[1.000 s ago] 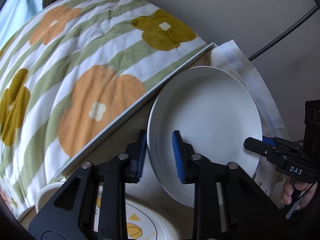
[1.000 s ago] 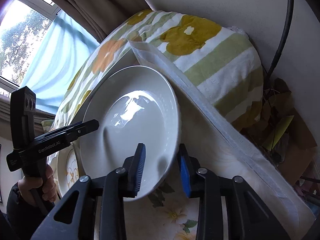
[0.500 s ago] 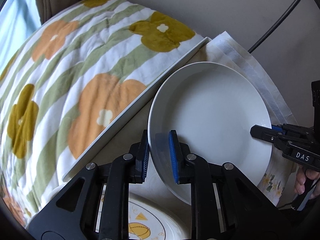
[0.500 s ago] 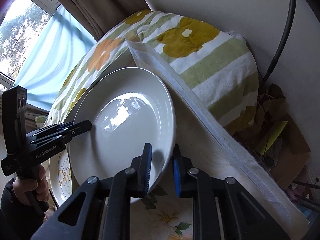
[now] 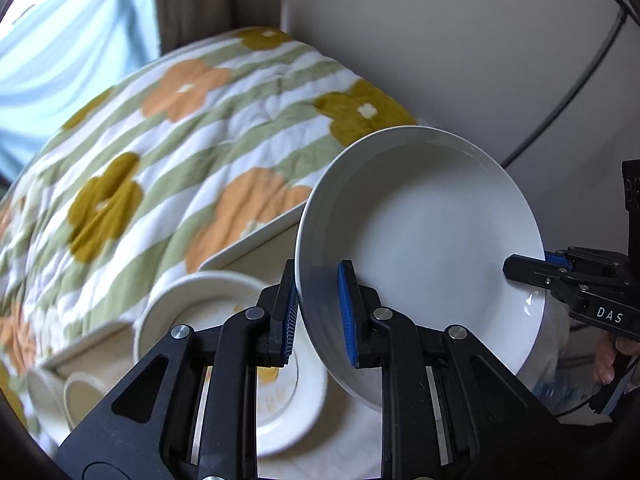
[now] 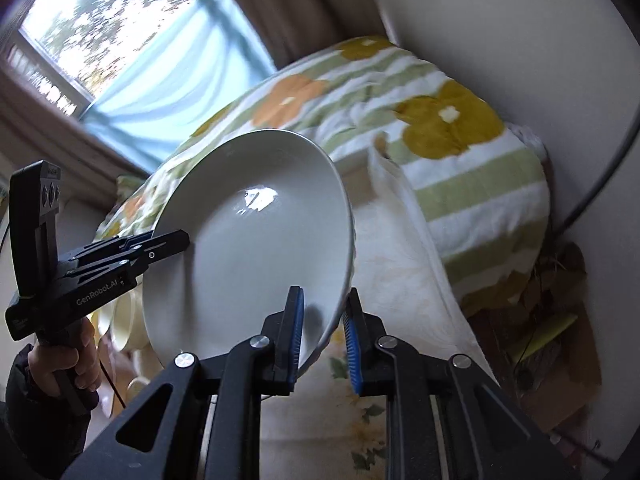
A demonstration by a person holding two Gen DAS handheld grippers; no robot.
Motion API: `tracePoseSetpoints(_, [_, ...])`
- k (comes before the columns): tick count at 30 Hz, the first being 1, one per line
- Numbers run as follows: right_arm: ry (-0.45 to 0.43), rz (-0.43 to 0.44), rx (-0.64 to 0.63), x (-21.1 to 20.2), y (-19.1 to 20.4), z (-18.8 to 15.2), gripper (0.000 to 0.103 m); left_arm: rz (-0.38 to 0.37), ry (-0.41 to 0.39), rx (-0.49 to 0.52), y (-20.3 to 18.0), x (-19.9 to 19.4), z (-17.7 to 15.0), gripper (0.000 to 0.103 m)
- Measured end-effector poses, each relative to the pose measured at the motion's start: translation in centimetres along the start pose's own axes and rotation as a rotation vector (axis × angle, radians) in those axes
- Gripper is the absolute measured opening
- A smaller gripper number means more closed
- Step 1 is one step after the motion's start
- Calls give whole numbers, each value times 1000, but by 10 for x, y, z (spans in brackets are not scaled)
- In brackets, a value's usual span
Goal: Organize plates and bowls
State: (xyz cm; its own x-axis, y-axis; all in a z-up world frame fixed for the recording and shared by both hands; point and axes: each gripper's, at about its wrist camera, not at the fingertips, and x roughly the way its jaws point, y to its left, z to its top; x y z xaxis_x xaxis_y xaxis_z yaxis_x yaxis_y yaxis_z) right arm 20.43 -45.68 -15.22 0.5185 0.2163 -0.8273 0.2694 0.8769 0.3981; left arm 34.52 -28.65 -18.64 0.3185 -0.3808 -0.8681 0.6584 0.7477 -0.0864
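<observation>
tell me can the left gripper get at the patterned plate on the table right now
Probably not: the left gripper is shut on the white plate's rim, shared with the right gripper. The patterned plate lies open below, but that grip is taken.

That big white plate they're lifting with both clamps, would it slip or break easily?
Probably slippery: the plate shines with window glare, and each gripper pinches only its thin rim. It looks stiff, holding its shape though tilted. Likely ceramic, so a drop could chip it.

One white plate (image 5: 432,240), one patterned plate (image 5: 224,312), two cups (image 5: 84,392), one quilt (image 5: 168,152).
</observation>
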Motion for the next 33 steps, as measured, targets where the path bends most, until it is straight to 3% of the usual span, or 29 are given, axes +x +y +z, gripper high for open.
tracePoseSetpoints(9, [75, 195, -290, -14, 67, -19, 18, 192, -84, -277, 24, -99, -94, 16])
tracePoseSetpoints(18, [234, 342, -479, 13, 128, -74, 18, 321, -57, -526, 49, -153, -216, 16])
tracePoseSetpoints(25, [338, 326, -556, 42, 162, -123, 18, 309, -7, -635, 70, -154, -293, 16])
tracePoseSetpoints(33, [403, 205, -582, 76, 185, -152, 18, 239, 29, -703, 101, -124, -340, 16])
